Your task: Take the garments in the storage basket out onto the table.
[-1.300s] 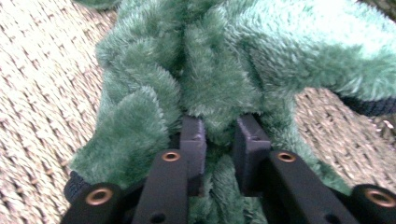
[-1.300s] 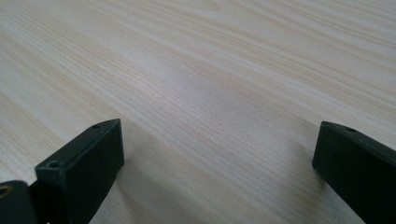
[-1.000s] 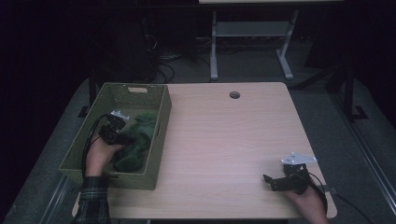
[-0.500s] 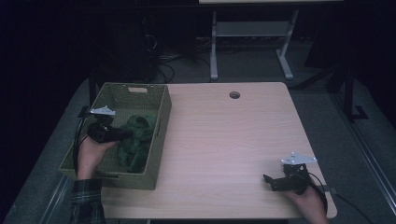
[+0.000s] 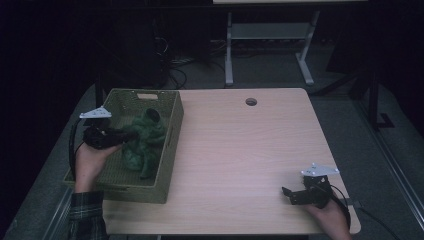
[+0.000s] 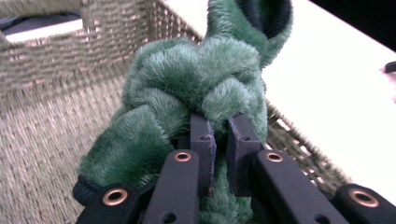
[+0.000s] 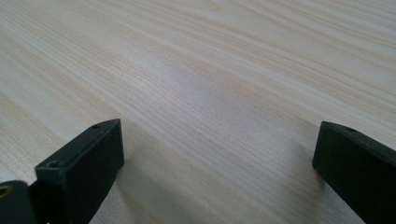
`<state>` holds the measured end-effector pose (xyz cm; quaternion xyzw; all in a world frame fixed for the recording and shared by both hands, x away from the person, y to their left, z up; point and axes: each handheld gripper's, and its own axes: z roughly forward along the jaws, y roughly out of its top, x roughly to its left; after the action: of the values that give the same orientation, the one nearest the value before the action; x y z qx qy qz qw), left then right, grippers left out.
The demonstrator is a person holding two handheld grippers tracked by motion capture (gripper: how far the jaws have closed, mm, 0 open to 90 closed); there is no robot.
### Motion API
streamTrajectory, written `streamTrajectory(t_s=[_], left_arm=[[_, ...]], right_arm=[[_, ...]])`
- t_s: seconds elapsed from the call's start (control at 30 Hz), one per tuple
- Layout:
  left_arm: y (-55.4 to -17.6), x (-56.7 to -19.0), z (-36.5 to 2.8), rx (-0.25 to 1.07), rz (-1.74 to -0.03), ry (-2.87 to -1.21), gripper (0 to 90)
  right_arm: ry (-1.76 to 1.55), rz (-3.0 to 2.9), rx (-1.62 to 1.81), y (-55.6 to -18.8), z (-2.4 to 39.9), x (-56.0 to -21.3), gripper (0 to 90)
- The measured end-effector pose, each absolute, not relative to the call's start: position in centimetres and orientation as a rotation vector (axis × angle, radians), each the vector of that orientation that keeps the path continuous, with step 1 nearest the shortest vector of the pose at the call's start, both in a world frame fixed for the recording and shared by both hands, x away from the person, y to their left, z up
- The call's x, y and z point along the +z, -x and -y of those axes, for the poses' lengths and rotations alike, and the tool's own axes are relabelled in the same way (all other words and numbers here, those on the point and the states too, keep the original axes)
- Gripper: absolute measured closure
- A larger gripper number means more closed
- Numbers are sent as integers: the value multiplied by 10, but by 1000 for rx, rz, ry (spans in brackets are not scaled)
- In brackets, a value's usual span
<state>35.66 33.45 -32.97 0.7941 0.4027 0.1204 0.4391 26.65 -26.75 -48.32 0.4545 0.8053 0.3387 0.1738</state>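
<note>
Two grippers in use. Right gripper (image 5: 292, 194) lies near the counter's (image 5: 240, 150) front right corner, jaws spread wide, bare wood between them, nothing touched. Left gripper (image 5: 122, 135) nearly pressed together, pinching a fold of one green plush toy (image 6: 196, 79). Toy hangs partly above the basket (image 5: 170, 145) floor, its lower part resting inside. One woven basket, at the counter's left edge. One round hole (image 5: 251, 102) in the counter near the far edge.
</note>
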Motion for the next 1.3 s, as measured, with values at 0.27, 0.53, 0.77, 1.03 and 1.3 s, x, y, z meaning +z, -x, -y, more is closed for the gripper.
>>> streamTrajectory(t_s=[0.27,0.53,0.77,1.03,1.3], left_arm=[[-354,-308,-339,312,-969,-1936,826],[-350,-293,-337,306,-926,-1914,826],[-349,-277,-332,300,-875,-1899,827],[-348,-257,-318,290,-808,-1898,827],[-350,-236,-302,274,-732,-1899,827]], right_arm=[[-1288,-2283,960,-267,267,-483,17],[-1288,-2283,960,-267,267,-483,17],[-1289,-2283,960,-267,267,-483,17],[-1289,-2283,960,-267,267,-483,17],[-1289,-2283,960,-267,267,-483,17]])
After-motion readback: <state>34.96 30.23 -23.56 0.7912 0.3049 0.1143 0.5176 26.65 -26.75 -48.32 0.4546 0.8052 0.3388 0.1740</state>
